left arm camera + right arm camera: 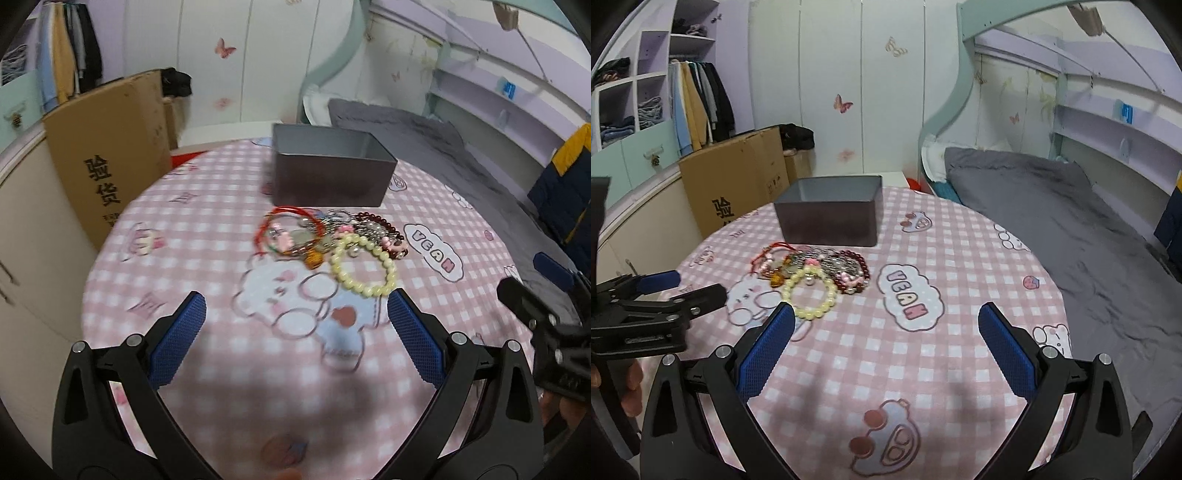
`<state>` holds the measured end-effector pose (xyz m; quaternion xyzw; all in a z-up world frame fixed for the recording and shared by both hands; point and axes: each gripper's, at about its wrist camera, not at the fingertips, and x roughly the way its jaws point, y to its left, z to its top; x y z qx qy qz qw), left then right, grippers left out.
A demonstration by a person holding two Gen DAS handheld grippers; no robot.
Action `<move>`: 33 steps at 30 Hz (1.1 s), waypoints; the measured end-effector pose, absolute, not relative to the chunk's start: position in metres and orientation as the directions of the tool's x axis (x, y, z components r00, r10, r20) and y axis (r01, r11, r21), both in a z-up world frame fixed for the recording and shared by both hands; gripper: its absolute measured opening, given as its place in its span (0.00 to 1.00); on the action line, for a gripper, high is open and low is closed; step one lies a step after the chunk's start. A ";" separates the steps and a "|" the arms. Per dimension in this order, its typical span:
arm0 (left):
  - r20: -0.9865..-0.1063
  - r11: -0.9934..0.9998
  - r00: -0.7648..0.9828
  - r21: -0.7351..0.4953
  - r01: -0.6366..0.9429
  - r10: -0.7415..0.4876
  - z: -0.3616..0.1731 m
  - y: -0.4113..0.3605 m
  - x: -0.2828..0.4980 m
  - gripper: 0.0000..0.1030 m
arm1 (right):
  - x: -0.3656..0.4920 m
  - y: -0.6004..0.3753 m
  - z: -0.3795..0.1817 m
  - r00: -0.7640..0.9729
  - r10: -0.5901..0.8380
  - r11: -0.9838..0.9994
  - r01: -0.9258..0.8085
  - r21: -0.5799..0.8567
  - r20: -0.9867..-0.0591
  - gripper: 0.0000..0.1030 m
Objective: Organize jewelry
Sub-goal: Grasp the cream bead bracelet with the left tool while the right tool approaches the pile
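Observation:
A pile of jewelry (pixel 325 236) lies on the pink checked tablecloth (pixel 207 236), just in front of an open grey metal box (pixel 332 173). The pile holds a cream bead bracelet (pixel 364 267), a red cord bracelet (pixel 291 221) and a dark red bead bracelet (pixel 380 223). My left gripper (pixel 295 306) is open and empty, just short of the pile. My right gripper (pixel 886 314) is open and empty, to the right of the pile (pixel 816 271); its left finger (pixel 775 332) is near the cream bracelet (pixel 812 293). The box (pixel 831 214) shows behind.
The round table (pixel 960 369) stands beside a bed with a grey cover (pixel 1071 229) on the right. A cardboard box (pixel 738 192) and a wardrobe with hanging clothes (pixel 698 107) stand at the back left. The left gripper shows at the left edge of the right wrist view (pixel 657 291).

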<state>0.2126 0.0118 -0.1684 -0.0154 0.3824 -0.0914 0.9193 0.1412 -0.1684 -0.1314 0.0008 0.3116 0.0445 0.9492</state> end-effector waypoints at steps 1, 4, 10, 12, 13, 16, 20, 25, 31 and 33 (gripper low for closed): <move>-0.707 0.983 0.684 -0.097 0.159 -0.180 -0.172 0.005 0.221 0.90 | 0.144 -0.171 -0.133 0.799 0.082 0.996 -0.081 0.029 -0.595 0.93; -0.745 0.983 0.645 -0.087 0.159 -0.170 -0.185 -0.010 0.244 0.82 | 0.155 -0.179 -0.137 0.792 0.077 0.997 -0.074 0.030 -0.605 0.92; -0.795 0.989 0.594 -0.040 0.144 -0.119 -0.206 -0.025 0.269 0.72 | 0.171 -0.189 -0.144 0.783 0.079 0.997 -0.075 0.032 -0.617 0.92; -0.803 0.990 0.589 -0.006 0.144 -0.090 -0.212 -0.028 0.271 0.65 | 0.176 -0.189 -0.146 0.777 0.088 0.996 -0.085 0.034 -0.623 0.92; -0.798 0.989 0.597 0.008 0.148 -0.083 -0.212 -0.028 0.269 0.61 | 0.177 -0.190 -0.147 0.777 0.089 0.996 -0.087 0.034 -0.624 0.92; -0.792 0.986 0.602 0.009 0.168 -0.095 -0.209 -0.024 0.264 0.35 | 0.182 -0.189 -0.149 0.770 0.107 0.994 -0.105 0.040 -0.629 0.92; -0.785 0.980 0.602 -0.026 0.198 -0.143 -0.207 -0.008 0.253 0.13 | 0.188 -0.187 -0.151 0.760 0.131 0.990 -0.128 0.050 -0.637 0.92; -0.774 0.975 0.597 -0.123 0.185 -0.211 -0.205 0.021 0.243 0.11 | 0.196 -0.177 -0.154 0.737 0.166 0.984 -0.167 0.061 -0.655 0.83; -0.730 0.961 0.625 -0.221 0.166 -0.276 -0.192 0.053 0.233 0.09 | 0.209 -0.148 -0.151 0.703 0.246 0.962 -0.259 0.083 -0.667 0.70; -0.713 0.956 0.638 -0.238 0.170 -0.291 -0.185 0.059 0.233 0.09 | 0.218 -0.134 -0.150 0.684 0.289 0.948 -0.302 0.101 -0.670 0.64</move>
